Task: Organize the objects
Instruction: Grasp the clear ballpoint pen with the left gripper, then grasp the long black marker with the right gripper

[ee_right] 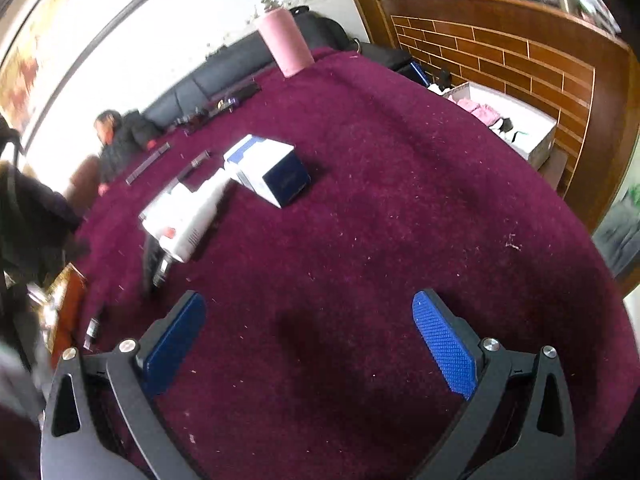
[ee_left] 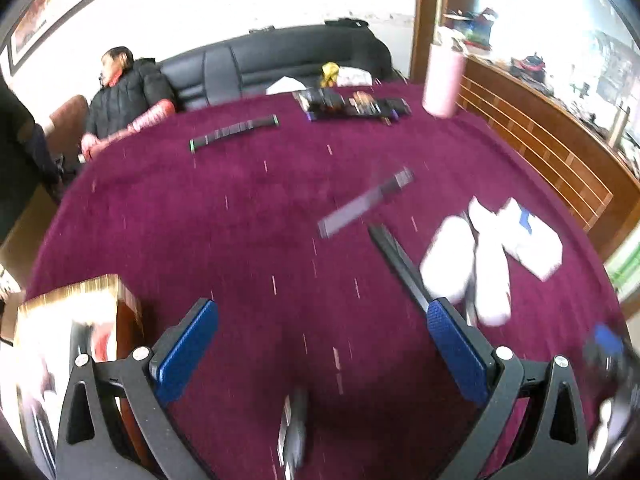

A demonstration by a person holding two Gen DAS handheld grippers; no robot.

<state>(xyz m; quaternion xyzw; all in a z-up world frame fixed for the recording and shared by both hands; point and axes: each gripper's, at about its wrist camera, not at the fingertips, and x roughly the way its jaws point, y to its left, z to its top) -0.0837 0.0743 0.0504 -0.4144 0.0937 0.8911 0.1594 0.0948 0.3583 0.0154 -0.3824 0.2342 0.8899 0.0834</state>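
A maroon cloth covers the table (ee_left: 240,220). My left gripper (ee_left: 322,344) hangs open above it with nothing between its blue pads. A blurred silver and black stick (ee_left: 364,204) lies ahead, and a long black bar (ee_left: 396,260) runs toward the right finger. White boxes and tubes (ee_left: 488,256) lie at the right. My right gripper (ee_right: 308,340) is open over bare cloth (ee_right: 400,200). In the right wrist view a white and blue box (ee_right: 268,170) and white tubes (ee_right: 188,216) lie ahead to the left.
A pink cup (ee_left: 442,80) stands at the far edge, also the pink cup (ee_right: 286,44) in the right view. A row of small dark items (ee_left: 352,106) and a dark strip (ee_left: 234,132) lie far back. A gold-edged box (ee_left: 76,332) sits near left. A person (ee_left: 128,92) sits on a black sofa (ee_left: 280,60). An open carton (ee_right: 508,124) stands beyond the table's right edge.
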